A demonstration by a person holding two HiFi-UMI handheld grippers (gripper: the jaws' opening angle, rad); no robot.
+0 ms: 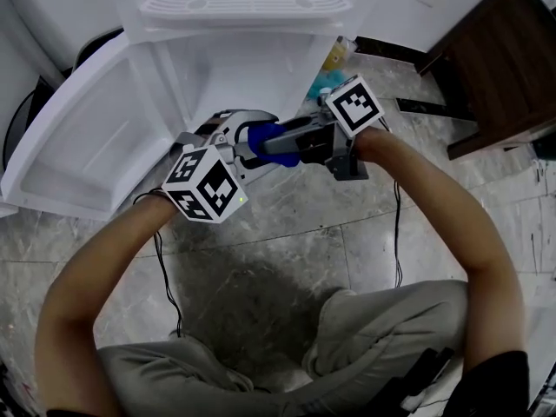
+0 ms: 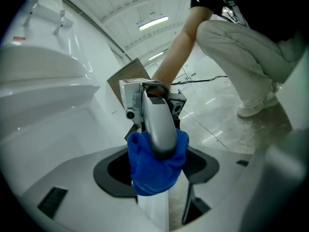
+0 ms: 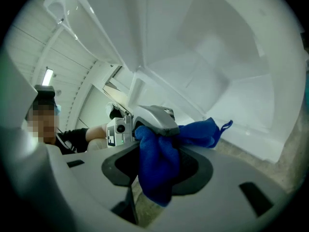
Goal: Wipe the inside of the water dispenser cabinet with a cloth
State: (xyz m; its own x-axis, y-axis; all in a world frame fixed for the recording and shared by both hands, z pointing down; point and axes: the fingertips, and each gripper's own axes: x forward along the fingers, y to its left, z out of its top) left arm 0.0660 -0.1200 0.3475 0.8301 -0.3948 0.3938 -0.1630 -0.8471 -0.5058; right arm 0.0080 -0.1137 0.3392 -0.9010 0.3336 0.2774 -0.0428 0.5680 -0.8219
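Observation:
The blue cloth [image 1: 271, 142] hangs bunched between my two grippers, just in front of the open white water dispenser cabinet [image 1: 252, 72]. My left gripper [image 1: 248, 139] comes in from the lower left, shut on the cloth. In the right gripper view its grey finger [image 3: 154, 120] lies on top of the cloth [image 3: 159, 163]. My right gripper [image 1: 304, 142] faces it from the right with wide jaws around the same bundle. In the left gripper view its grey finger [image 2: 157, 124] rests over the cloth [image 2: 154, 170]. Neither gripper is inside the cabinet.
The cabinet door [image 1: 78, 146] stands swung open to the left. A ribbed drip tray [image 1: 243, 3] tops the dispenser. A yellowish bottle [image 1: 335, 55] stands beside the cabinet, and a dark wooden unit [image 1: 504, 59] sits at the right. Cables [image 1: 398, 233] trail over the marble floor.

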